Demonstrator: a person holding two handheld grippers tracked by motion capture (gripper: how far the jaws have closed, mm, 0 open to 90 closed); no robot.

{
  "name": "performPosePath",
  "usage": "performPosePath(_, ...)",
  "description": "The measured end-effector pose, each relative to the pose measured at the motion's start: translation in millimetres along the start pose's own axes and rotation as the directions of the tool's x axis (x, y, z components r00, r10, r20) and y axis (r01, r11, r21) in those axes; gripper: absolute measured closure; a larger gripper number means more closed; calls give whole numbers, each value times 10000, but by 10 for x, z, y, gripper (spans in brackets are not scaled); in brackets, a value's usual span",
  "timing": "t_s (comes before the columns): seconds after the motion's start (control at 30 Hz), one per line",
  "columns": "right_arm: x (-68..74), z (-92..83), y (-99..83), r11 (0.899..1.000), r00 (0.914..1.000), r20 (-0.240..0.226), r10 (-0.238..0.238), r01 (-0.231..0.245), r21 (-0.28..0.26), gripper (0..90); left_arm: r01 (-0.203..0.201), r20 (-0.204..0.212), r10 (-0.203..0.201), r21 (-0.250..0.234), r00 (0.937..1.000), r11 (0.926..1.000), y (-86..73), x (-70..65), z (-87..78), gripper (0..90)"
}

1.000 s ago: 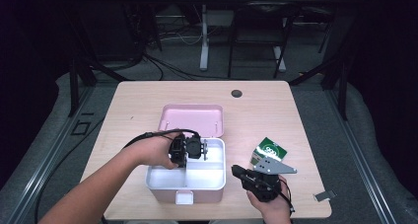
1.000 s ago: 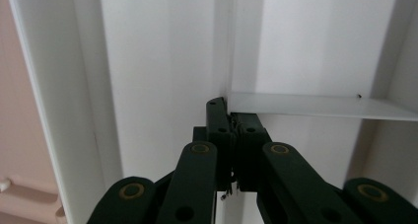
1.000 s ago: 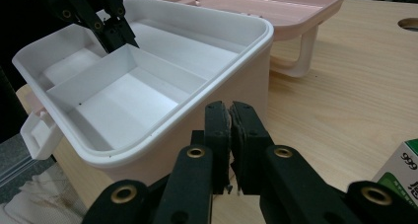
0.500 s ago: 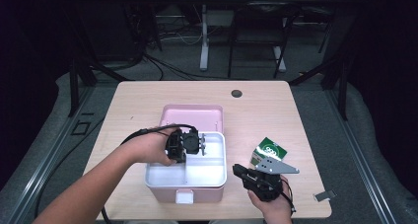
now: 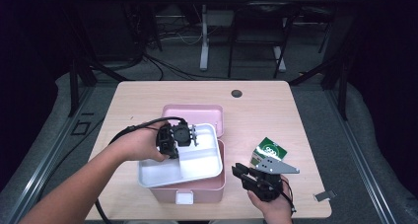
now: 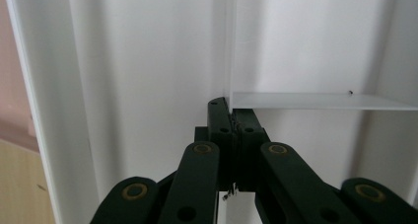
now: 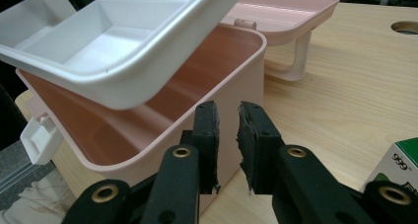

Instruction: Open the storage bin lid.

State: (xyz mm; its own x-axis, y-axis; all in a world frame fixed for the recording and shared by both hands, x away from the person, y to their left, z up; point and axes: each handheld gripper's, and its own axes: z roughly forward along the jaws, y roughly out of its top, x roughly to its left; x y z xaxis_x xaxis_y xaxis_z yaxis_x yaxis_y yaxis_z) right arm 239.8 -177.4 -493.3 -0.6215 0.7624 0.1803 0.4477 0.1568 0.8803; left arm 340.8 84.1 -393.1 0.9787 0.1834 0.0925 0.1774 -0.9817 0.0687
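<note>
The wooden counter (image 5: 148, 100) carries a pink storage box (image 5: 209, 187) with its lid (image 5: 194, 116) swung open behind it, resting on the counter.

A white divided tray (image 5: 197, 160) is held tilted above the box opening, its far-left corner raised and its near edge still over the box interior. In the right gripper view the tray (image 7: 123, 51) is seen clear of the pink box wall (image 7: 231, 86), with the empty pink interior visible beneath it.

The left gripper (image 5: 178, 136) is clamped on the tray's internal divider; in the left gripper view the two pads are pressed together on the thin white partition (image 6: 234, 56).

The right gripper (image 5: 242, 173) is held low beside the near-right corner of the box. Its jaws stand slightly apart and have just been opening; nothing is between them, and the box wall lies just beyond the tips (image 7: 226, 130).

A small green and white carton (image 5: 267, 151) stands on the counter just beside the right gripper.
</note>
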Motion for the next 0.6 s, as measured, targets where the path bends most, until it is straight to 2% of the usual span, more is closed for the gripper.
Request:
performPosePath(0.07,-4,6,-4,10000,10000,11,23,-23,-43,772,517,78,-517,-18,9986,9987,-28,16,-26,891)
performPosePath(0.13,-6,11,-6,10000,10000,-20,31,-31,-18,766,1140,147,-1138,-110,9934,9934,-60,38,-46,891)
performPosePath(0.2,1,19,-10,10000,10000,6,32,-32,-52,762,1841,341,-1831,-289,9825,9825,-101,62,-48,891)
performPosePath(0.23,2,20,-10,10000,10000,-11,25,-25,-41,760,2253,386,-2242,-297,9738,9738,-126,80,-49,891)
performPosePath(0.27,3,22,-11,10000,10000,-19,13,-13,-43,759,2463,334,-2454,-258,9688,9688,-142,88,-44,891)
performPosePath(0.3,4,24,-11,10000,10000,-20,29,-29,-40,758,2785,303,-2779,-153,9601,9603,-169,106,-36,891)
performPosePath(0.33,3,27,-12,10000,10000,-19,24,-24,-25,758,2931,316,-2927,-92,9557,9560,-187,118,-31,891)
performPosePath(0.37,2,19,-10,9999,10000,-15,6,-6,112,758,3172,376,-3168,-31,9477,9484,-222,136,-25,891)
performPosePath(0.57,-12,26,-17,10000,10000,-6,67,-67,61,756,3879,322,-3876,-33,9213,9217,-436,241,-25,891)
performPosePath(0.6,-14,26,-18,9999,10000,-21,81,-81,66,755,4040,275,-4037,-27,9145,9148,-494,264,-28,891)
